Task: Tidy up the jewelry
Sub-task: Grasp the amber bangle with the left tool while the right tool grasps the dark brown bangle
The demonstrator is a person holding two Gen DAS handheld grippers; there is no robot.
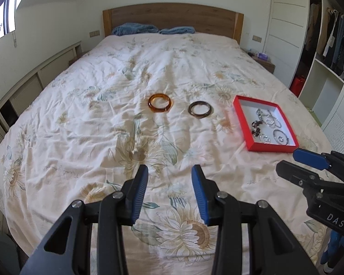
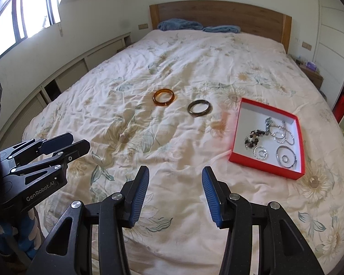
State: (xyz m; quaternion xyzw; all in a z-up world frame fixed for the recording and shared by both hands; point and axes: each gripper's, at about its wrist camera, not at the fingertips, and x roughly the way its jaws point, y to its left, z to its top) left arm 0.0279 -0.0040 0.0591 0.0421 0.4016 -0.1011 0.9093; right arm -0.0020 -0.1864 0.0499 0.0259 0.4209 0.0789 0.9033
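An amber bangle (image 1: 160,103) (image 2: 163,97) and a dark brown bangle (image 1: 200,110) (image 2: 199,108) lie side by side on the floral bedspread. To their right a red box (image 1: 242,123) (image 2: 235,135) with a white inside holds several silver rings and chains and a dark beaded piece. My left gripper (image 1: 169,171) (image 2: 67,143) hovers over the near end of the bed, open and empty, well short of the bangles. My right gripper (image 2: 175,174) (image 1: 286,160) is beside it on the right, also open and empty, just near of the box.
The bed (image 1: 80,119) fills both views, with a wooden headboard (image 1: 172,16) and blue folded cloths (image 1: 133,28) at the far end. Low cabinets (image 2: 80,68) run along the left wall under a window. A wardrobe with hanging clothes (image 1: 332,45) and a nightstand (image 1: 263,61) stand on the right.
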